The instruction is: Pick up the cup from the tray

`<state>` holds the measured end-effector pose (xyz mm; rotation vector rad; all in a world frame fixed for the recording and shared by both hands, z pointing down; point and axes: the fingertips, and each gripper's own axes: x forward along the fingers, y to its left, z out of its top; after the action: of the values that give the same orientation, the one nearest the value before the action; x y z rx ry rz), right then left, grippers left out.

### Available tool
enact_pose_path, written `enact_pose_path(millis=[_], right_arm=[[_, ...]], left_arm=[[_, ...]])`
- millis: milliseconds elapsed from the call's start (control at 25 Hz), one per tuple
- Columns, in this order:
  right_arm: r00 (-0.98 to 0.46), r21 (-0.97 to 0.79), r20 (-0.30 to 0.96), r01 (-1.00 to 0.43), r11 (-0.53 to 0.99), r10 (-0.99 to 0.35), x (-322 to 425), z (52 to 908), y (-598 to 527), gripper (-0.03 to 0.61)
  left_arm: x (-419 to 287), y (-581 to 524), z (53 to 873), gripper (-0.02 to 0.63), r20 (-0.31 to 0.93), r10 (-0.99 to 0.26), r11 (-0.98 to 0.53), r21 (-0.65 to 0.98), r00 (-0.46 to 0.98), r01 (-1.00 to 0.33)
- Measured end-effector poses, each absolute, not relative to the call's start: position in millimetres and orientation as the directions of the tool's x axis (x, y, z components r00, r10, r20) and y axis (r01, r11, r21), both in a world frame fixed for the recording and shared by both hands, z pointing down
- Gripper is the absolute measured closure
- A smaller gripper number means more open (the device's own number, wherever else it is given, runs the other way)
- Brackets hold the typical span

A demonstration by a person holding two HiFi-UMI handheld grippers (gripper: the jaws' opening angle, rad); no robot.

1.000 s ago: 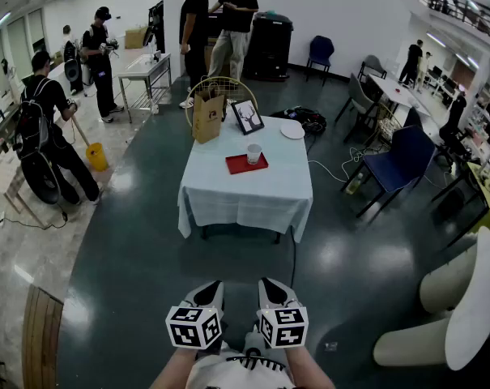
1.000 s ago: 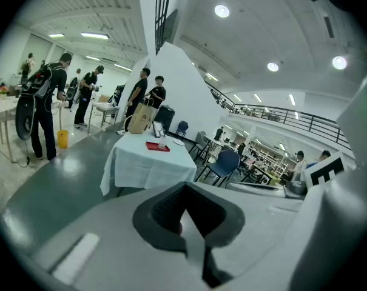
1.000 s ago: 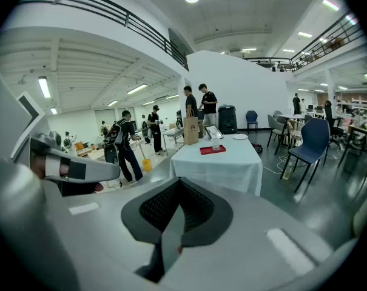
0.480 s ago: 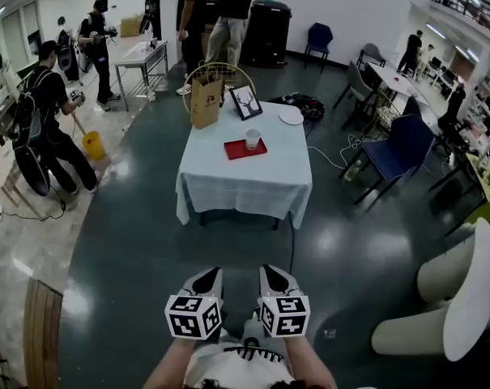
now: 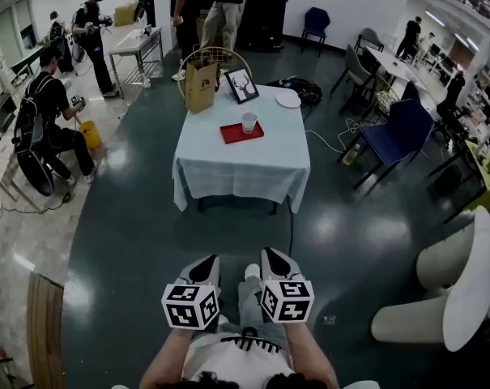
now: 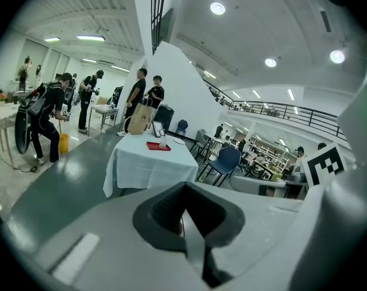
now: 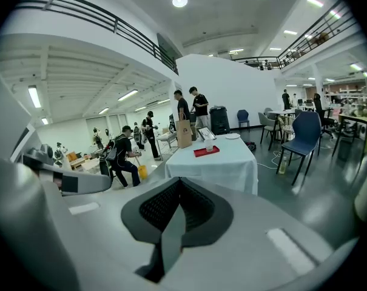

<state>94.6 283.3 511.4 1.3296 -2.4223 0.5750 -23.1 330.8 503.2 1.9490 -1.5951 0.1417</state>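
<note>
A white cup (image 5: 249, 122) stands on the right part of a red tray (image 5: 232, 134) on a table draped in a pale cloth (image 5: 236, 164), several steps ahead of me. Both grippers are held close to my body, far short of the table. My left gripper (image 5: 202, 269) and right gripper (image 5: 275, 263) sit side by side, each with its jaws pressed together and holding nothing. The left gripper view shows the cup (image 6: 163, 142) and tray (image 6: 156, 147) small beyond the left gripper (image 6: 192, 235). In the right gripper view the cup (image 7: 208, 145) and tray (image 7: 202, 152) lie beyond the right gripper (image 7: 171, 235).
On the table's far side stand a brown paper bag (image 5: 201, 87), a picture frame (image 5: 241, 84) and a white plate (image 5: 289, 100). A blue chair (image 5: 400, 134) and floor cables are to the right, white curved furniture (image 5: 451, 298) at near right. People (image 5: 42, 128) and a yellow bucket (image 5: 89, 134) are at the left.
The table has slid a little up and left in the head view while I walk across the floor. Both grippers keep their place in front of my body, still shut.
</note>
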Motion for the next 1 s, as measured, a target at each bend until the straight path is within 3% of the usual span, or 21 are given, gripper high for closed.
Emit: enact_pose_path(millis=[520,1000], right_arm=[[-0.536,-0.173,0.462,-0.835,0.522,-0.706,92.5,520.7,221.7,0.551],[-0.533,-0.185,0.481,-0.838,0.513,-0.696,92.9,528.8,98.2,0.520]], left_arm=[[-31.4,283.2,513.1,0.612,0.469,-0.857,-0.030,0.367,0.213,-0.930],[-32.5,164.2,515.4,0.612,0.492,-0.842,-0.051,0.336,0.222,-0.940]])
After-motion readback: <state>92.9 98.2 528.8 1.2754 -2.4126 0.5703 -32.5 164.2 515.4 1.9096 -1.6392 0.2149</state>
